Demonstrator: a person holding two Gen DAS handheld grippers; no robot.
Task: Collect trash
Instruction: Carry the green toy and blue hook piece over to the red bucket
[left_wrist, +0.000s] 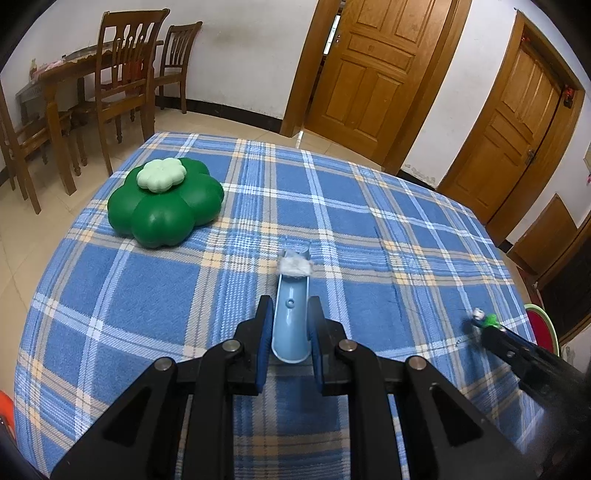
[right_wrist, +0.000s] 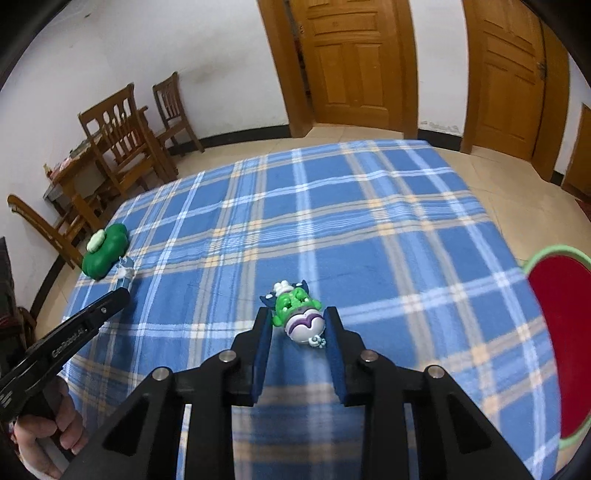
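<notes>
My left gripper is shut on the handle of a light blue scoop that points away over the plaid table. A white wad of tissue sits at the scoop's far end. A green flower-shaped container with a pale lid stands at the far left. My right gripper is shut on a small green and white toy figure, with both pads against its sides, just above the cloth. In the left wrist view that figure shows blurred at the right gripper's tip near the table's right edge.
A blue plaid cloth covers the table. A red round seat with a green rim stands off the table's right edge. Wooden chairs and a dining table stand at the far left, with wooden doors behind. A hand holds the left gripper.
</notes>
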